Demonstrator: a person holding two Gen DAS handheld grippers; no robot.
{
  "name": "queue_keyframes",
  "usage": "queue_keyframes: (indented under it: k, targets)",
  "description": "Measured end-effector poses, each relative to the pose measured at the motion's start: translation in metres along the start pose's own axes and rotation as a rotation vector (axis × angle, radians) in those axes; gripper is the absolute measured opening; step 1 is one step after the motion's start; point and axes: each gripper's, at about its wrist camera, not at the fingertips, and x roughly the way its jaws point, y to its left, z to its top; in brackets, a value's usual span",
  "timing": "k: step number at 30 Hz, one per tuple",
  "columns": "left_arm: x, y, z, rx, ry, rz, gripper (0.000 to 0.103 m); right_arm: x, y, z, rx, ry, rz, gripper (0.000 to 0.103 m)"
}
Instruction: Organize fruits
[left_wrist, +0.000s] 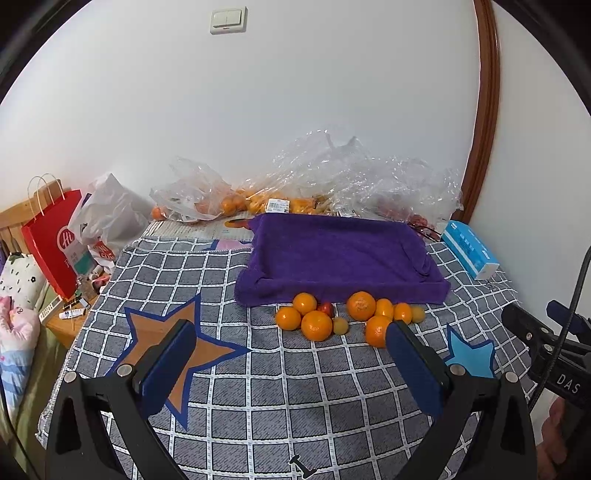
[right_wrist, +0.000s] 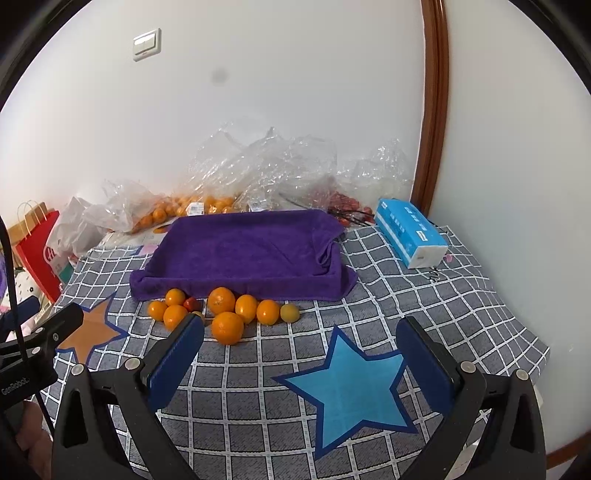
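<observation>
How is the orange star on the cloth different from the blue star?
The orange star lies on the left of the checked cloth; the blue star lies on the right. The orange star is brown-orange, the blue star light blue. Both are five-pointed with dark blue borders, lying flat before the fruit pile.

The left black two-finger gripper with blue pads (left_wrist: 291, 354) hovers low and level, its jaws spread wide and holding nothing. The right black two-finger gripper with blue pads (right_wrist: 301, 350) hovers beside it, likewise wide apart and holding nothing.
</observation>
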Motion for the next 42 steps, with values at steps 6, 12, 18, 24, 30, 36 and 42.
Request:
queue_keyframes:
  k: [6, 12, 18, 24, 30, 36, 42]
  targets:
    - [0.0024, -0.0006, -0.001, -0.005, 0.003, -0.002, 0.103, 0.0009, -0.0005, 0.0004, 0.01, -0.001, 0.007, 0.103]
    - [0.0043, -0.0027, -0.0015, 0.003, 0.003, -0.007, 0.103, 0.0028, -0.0015, -0.0003, 0.016, 0.001, 0.002, 0.103]
    - [0.0036, -0.0027, -0.0014, 0.002, 0.009, -0.013, 0.103, 0.0028, -0.0034, 0.0005, 0.032, 0.002, 0.002, 0.103]
    - [0.0049, -0.001, -0.0015, -0.005, 0.009, -0.012, 0.103, 0.004, -0.0027, 0.0016, 0.028, -0.005, 0.009, 0.103]
    - [0.005, 0.0003, 0.0009, -0.003, 0.009, -0.012, 0.103, 0.0041, -0.0019, 0.002, 0.032, -0.006, 0.016, 0.103]
    - [0.0048, 0.0023, 0.0008, -0.005, 0.001, -0.005, 0.103, 0.0062, -0.0006, 0.0016, 0.034, -0.004, 0.021, 0.103]
    - [0.0094, 0.0043, 0.0013, -0.012, 0.019, -0.017, 0.103, 0.0077, -0.0011, 0.0005, 0.04, -0.002, 0.016, 0.103]
